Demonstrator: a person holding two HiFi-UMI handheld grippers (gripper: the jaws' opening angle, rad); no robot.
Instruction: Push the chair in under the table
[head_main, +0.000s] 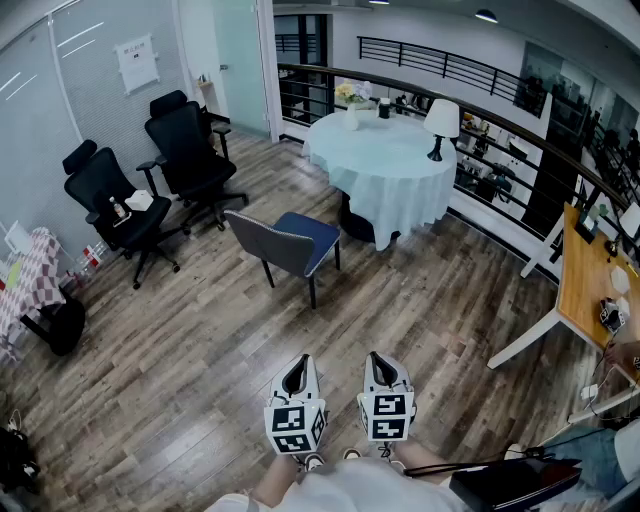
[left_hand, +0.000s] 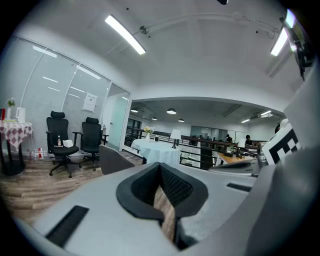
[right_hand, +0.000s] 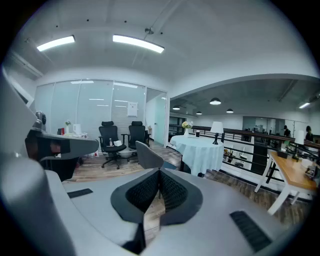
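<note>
A chair (head_main: 285, 245) with a grey back and a blue seat stands on the wooden floor, pulled out from a round table (head_main: 385, 165) under a pale cloth. Its back faces me and its seat points toward the table. Both grippers hang low and near me, well short of the chair. My left gripper (head_main: 297, 362) and my right gripper (head_main: 380, 358) are shut with nothing between the pads. In the left gripper view, the chair (left_hand: 116, 159) and table (left_hand: 157, 150) show beyond my left gripper (left_hand: 161, 167). In the right gripper view, the chair (right_hand: 148, 156) stands just above my right gripper (right_hand: 159, 172), before the table (right_hand: 202, 150).
Two black office chairs (head_main: 190, 150) (head_main: 115, 200) stand at the left by a glass wall. A small table with a checked cloth (head_main: 30, 280) is at the far left. A wooden desk (head_main: 590, 275) is at the right, and a railing (head_main: 500, 130) runs behind the round table. A lamp (head_main: 441, 120) and a flower vase (head_main: 352, 105) stand on the table.
</note>
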